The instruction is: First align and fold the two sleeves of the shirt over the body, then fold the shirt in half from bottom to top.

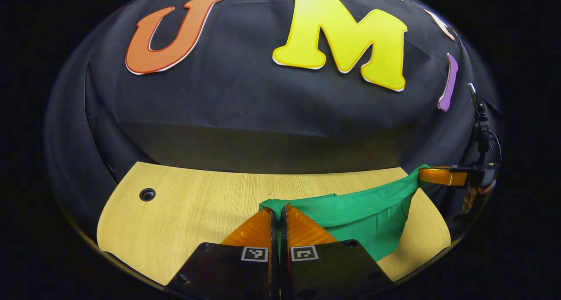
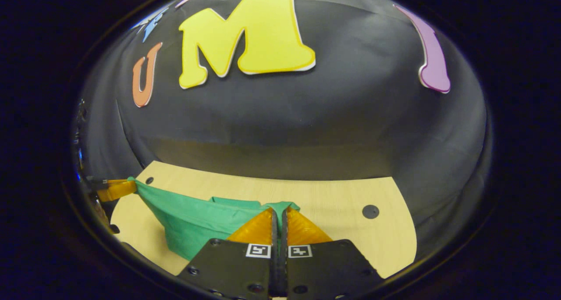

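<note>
Left tongs (image 1: 278, 208) pinched tight on a bunched corner of the green shirt (image 1: 368, 216), fingers pressed together with only a sliver of cloth between them at their tips. Right tongs (image 2: 278, 211) the same, narrow, clamped on another bunched corner of the shirt (image 2: 197, 223). The shirt hangs stretched between the two tongs, top edge taut, the body sagging down toward the tabletop (image 1: 193, 208); whether the lowest fold touches the wood I cannot tell. In the left gripper view the shirt runs from the finger tips out toward 2 o'clock, where the right tongs (image 1: 440, 176) show side-on at the far edge with cloth in their tip and a bit of a hand (image 1: 475, 194) behind them. In the right gripper view the shirt runs from the finger tips out toward 10 o'clock to the left tongs (image 2: 117, 188), again with cloth held at the tip. Light wood tabletop (image 2: 333, 203) under it all, with a round dark hole (image 1: 147, 194) at about 10 o'clock from the left tongs and another hole (image 2: 370, 211) at about 3 o'clock from the right tongs, plus a small hole (image 2: 150, 180) near the shirt's far corner. Shirt sits over the middle of the tabletop.
</note>
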Tool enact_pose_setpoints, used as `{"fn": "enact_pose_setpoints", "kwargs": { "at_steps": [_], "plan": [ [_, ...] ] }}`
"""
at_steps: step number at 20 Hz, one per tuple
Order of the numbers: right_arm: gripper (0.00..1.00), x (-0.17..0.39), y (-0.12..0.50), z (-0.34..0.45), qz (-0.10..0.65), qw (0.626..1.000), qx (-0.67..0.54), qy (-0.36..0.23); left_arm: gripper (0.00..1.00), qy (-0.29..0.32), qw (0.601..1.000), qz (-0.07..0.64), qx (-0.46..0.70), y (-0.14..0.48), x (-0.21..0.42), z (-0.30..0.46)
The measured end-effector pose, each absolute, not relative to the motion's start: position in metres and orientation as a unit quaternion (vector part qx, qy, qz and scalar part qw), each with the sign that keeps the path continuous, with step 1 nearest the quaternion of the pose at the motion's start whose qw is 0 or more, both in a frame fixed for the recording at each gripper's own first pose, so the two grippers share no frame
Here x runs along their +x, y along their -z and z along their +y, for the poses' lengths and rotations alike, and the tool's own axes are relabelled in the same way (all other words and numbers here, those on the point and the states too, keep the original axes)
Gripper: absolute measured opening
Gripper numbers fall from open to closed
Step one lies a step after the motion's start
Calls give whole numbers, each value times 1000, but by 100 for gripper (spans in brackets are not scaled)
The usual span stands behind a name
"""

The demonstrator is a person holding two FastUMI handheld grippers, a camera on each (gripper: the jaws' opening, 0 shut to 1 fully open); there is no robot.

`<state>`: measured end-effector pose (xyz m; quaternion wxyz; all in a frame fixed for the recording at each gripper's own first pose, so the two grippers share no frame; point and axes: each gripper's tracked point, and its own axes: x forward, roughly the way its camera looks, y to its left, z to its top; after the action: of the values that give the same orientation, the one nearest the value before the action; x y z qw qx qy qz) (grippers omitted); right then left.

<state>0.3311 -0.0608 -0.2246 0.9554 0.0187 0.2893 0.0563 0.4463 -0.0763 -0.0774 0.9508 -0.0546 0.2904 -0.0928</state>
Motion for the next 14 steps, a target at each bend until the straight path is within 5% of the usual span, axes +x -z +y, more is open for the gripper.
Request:
{"fn": "enact_pose_setpoints", "kwargs": {
  "at_steps": [8, 14],
  "plan": [
    [1, 374, 293, -56, 315, 948, -10, -54, 12, 67, 948, 310, -37, 153, 487, -70],
    [11, 380, 330, -54, 336, 939, -36, -59, 21, 65, 939, 337, -35, 196, 498, -79]
  ]
}}
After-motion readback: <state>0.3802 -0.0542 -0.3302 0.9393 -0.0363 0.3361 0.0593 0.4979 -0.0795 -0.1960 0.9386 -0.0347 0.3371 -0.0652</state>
